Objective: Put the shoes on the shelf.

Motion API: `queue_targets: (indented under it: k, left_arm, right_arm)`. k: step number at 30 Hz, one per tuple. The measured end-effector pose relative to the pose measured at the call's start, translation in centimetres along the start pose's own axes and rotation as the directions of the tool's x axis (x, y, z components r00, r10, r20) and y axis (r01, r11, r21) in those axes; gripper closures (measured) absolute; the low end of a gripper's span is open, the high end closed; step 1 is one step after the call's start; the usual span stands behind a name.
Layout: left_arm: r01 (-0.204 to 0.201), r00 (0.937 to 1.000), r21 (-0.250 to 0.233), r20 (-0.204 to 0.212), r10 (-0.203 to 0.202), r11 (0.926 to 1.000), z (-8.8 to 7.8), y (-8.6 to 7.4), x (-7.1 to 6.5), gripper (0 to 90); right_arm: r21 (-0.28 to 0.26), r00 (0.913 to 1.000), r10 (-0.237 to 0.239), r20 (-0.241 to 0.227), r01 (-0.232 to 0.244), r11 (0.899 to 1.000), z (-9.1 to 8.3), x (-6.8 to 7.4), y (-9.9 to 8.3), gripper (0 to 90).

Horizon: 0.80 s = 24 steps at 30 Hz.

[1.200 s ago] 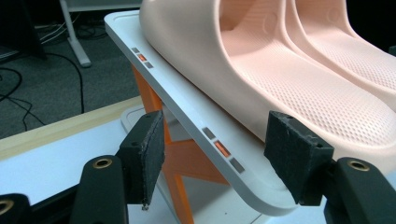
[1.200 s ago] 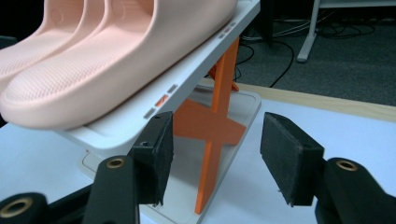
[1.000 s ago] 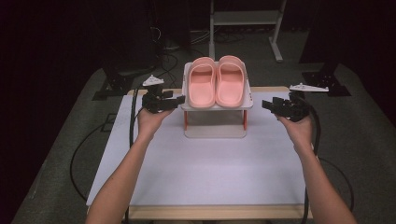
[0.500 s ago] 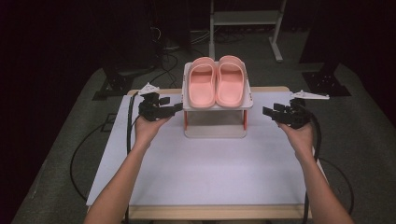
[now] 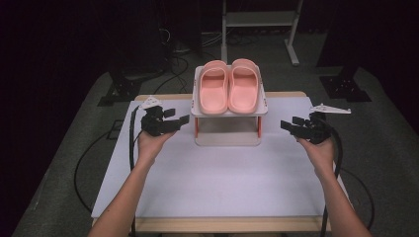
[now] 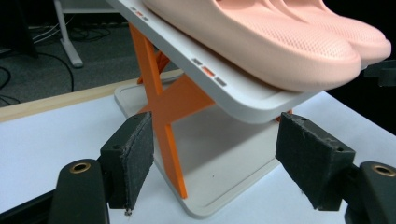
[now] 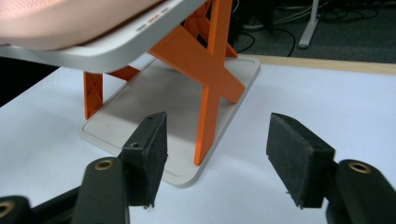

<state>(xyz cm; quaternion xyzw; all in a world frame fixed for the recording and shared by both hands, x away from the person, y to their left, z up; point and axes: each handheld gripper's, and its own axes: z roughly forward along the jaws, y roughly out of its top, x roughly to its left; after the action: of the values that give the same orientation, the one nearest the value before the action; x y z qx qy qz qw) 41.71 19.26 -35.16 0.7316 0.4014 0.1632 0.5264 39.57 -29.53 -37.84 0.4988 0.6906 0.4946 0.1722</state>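
Shoe rack (image 5: 228, 112) w/ pair of pink slippers (image 5: 230, 85) on its top shelf stands at far-centre of the table (image 5: 222, 182), between the two grippers. Everything below is placed rel. to the rack.

Left gripper (image 5: 179, 121): just off the rack's left side, jaws pointing in toward it, level w/ the gap under the top shelf. Jaws have just been opening and stand apart, nothing between the pads; in left gripper view the orange X-brace (image 6: 163, 107) and the shelf's front corner sit ahead of them, not touched.

Right gripper (image 5: 289, 126): off the rack's right side, jaws aimed in, a bit farther out than the left one. Jaws likewise just been opening, apart & empty; right gripper view shows the right X-brace (image 7: 208, 70) and base plate (image 7: 140, 112) ahead, clear of the pads.

Key relation: rack's long axis runs left–right, ends facing the grippers, so each gripper meets its own end head-on. Left is nearer. Slippers lie toes-to-person, across that axis. Prob. next: both close in on the shelf edges.
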Motion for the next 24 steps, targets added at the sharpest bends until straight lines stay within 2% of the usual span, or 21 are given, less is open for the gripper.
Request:
queue_targets:
  k: [5, 7, 9, 14, 15, 24]
  left_arm:
    - [0.010, 0.9999, 0.000, -0.005, -0.010, 1.0000, -0.3, -1.0, 0.2, 26.5]
    - [0.032, 0.9995, -0.002, 0.000, -0.032, 0.9995, -0.3, -1.4, 0.3, 25.1]
    - [0.037, 0.9993, -0.005, -0.003, -0.037, 0.9993, -0.4, -1.9, 0.4, 24.8]
    - [0.028, 0.9996, 0.009, -0.010, -0.028, 0.9996, -0.5, -2.8, 0.5, 23.8]
    - [0.028, 0.9995, 0.010, -0.013, -0.027, 0.9996, -0.5, -3.0, 0.6, 23.6]
    - [0.031, 0.9993, 0.023, -0.023, -0.030, 0.9993, -0.5, -4.5, 0.6, 20.4]
  right_arm:
    - [0.003, 1.0000, 0.009, 0.001, -0.009, 1.000, -0.1, -0.1, -0.7, 36.8]
    - [0.009, 0.9999, 0.010, 0.000, -0.010, 1.000, -0.1, -0.2, -1.1, 36.4]
    - [0.011, 0.9998, 0.021, 0.000, -0.021, 1.000, -0.1, -0.2, -1.5, 36.5]
    - [0.022, 0.9994, 0.035, -0.002, -0.035, 0.999, -0.2, -0.4, -2.3, 34.6]
    - [0.010, 0.9996, 0.028, -0.001, -0.028, 1.000, -0.2, -0.4, -2.5, 34.8]
    - [0.027, 0.9994, 0.033, 0.001, -0.033, 0.999, -0.3, -0.5, -4.1, 33.9]
